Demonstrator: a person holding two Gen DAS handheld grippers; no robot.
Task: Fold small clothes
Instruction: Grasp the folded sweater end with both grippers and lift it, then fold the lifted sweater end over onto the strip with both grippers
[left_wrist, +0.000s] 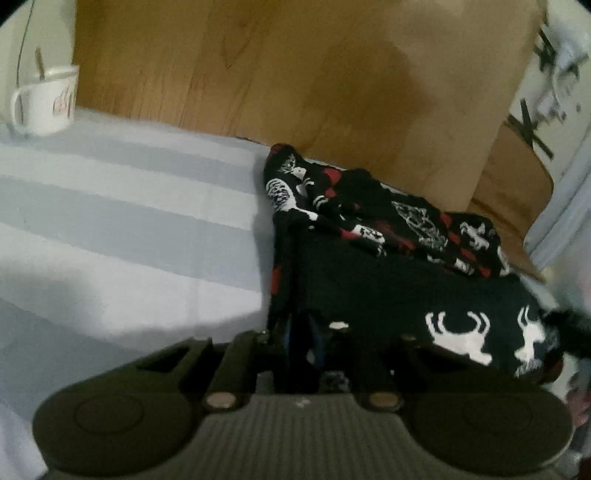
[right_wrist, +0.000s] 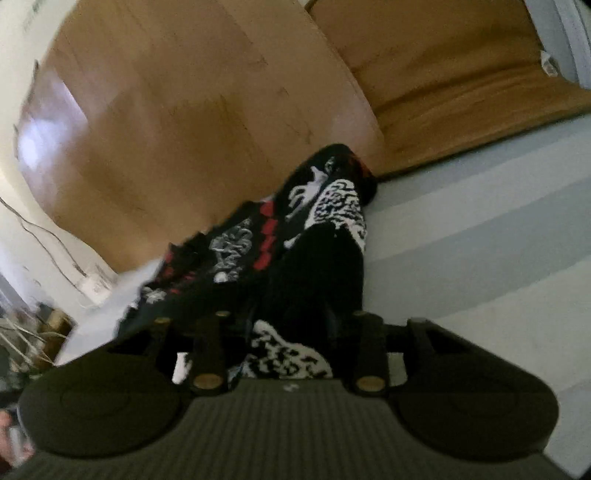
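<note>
- Your left gripper (left_wrist: 301, 345) is pinching the black garment (left_wrist: 388, 266), bunched, showing white and red prints.
- Your right gripper (right_wrist: 291, 325) is straddling its cloth; grip unclear.

No readable text anywhere. White mug (left_wrist: 44, 101), far left of black printed garment (left_wrist: 388, 266), bears red script-like mark on side, too blurred to read. Garment itself carries white and red graphics only: spider-like figures, skeleton-like shapes, checks; no legible letters in either view. White wall right of garment shows black cross-shaped marks, blurred, not legible as signs.
</note>
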